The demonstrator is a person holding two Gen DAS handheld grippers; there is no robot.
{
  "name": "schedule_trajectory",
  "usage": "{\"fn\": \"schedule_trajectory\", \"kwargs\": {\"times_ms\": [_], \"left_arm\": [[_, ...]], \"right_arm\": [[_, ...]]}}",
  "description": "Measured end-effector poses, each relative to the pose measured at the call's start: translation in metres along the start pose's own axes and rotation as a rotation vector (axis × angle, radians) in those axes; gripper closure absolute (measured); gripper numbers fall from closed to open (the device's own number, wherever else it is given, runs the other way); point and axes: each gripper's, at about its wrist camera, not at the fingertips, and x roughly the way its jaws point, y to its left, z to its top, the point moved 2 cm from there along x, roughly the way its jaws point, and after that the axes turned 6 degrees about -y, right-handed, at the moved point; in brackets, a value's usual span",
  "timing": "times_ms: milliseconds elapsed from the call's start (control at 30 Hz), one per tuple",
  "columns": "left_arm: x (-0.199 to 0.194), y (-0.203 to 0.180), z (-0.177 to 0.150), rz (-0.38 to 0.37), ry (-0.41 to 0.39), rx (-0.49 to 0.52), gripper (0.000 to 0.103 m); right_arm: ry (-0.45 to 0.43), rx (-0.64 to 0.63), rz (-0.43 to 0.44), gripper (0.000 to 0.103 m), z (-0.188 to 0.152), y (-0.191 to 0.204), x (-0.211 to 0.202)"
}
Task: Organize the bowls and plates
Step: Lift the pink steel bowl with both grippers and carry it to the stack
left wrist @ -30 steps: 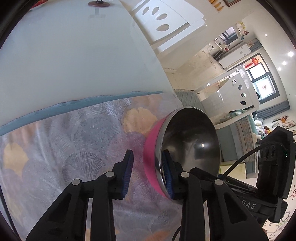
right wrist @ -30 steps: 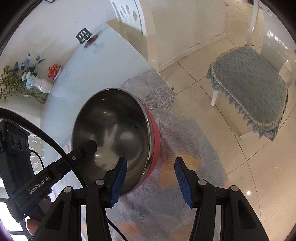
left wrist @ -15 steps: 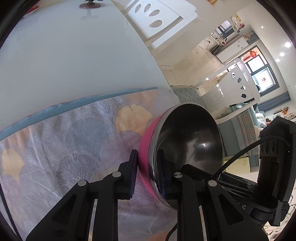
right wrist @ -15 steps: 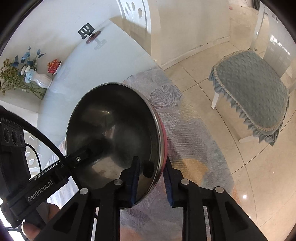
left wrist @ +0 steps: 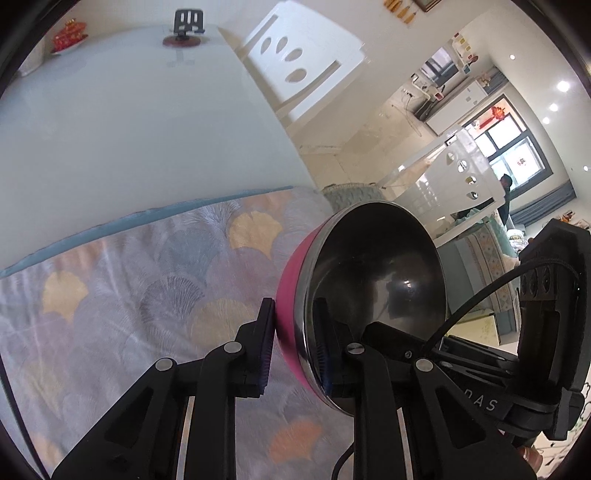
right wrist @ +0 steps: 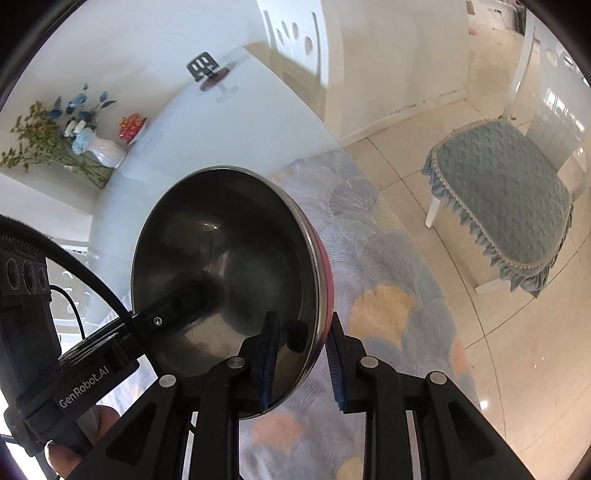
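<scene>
A steel bowl (left wrist: 380,273) with a pink outside hangs above the patterned cloth (left wrist: 129,295), gripped on opposite sides of its rim. My left gripper (left wrist: 293,347) is shut on the near rim, one pad on the pink wall and one inside. In the right wrist view the same bowl (right wrist: 221,258) fills the middle, and my right gripper (right wrist: 301,363) is shut on its rim, one pad inside and one outside. Each view shows the other gripper's finger reaching into the bowl. No plates are in view.
The white table (left wrist: 129,129) holds a phone stand (left wrist: 188,22), a vase of flowers (right wrist: 107,153) and a red item (right wrist: 131,125) at its far end. White chairs (left wrist: 295,70) stand beside it, and a cushioned chair (right wrist: 502,199) stands on the tiled floor.
Both grippers closed on the bowl's rim from open, then lifted the bowl off the cloth; the far end of the table has come into view.
</scene>
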Motion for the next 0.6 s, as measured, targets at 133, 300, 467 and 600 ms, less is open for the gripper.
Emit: {"fn": "schedule_trajectory", "kwargs": {"times_ms": [133, 300, 467, 600], "left_arm": [[-0.029, -0.009, -0.009, -0.001, -0.037, 0.002, 0.085], [-0.072, -0.027, -0.024, -0.002, -0.104, -0.006, 0.085], [-0.121, -0.044, -0.048, -0.005, -0.162, -0.028, 0.085], [-0.155, -0.049, -0.076, -0.019, -0.193, -0.086, 0.085]], "right_arm": [[-0.018, -0.028, -0.006, 0.079, -0.006, 0.012, -0.024], [-0.047, -0.069, -0.002, 0.079, -0.021, 0.028, -0.062], [-0.078, -0.128, 0.004, 0.079, -0.048, 0.049, -0.106], [-0.087, -0.156, 0.023, 0.079, -0.08, 0.061, -0.139]]}}
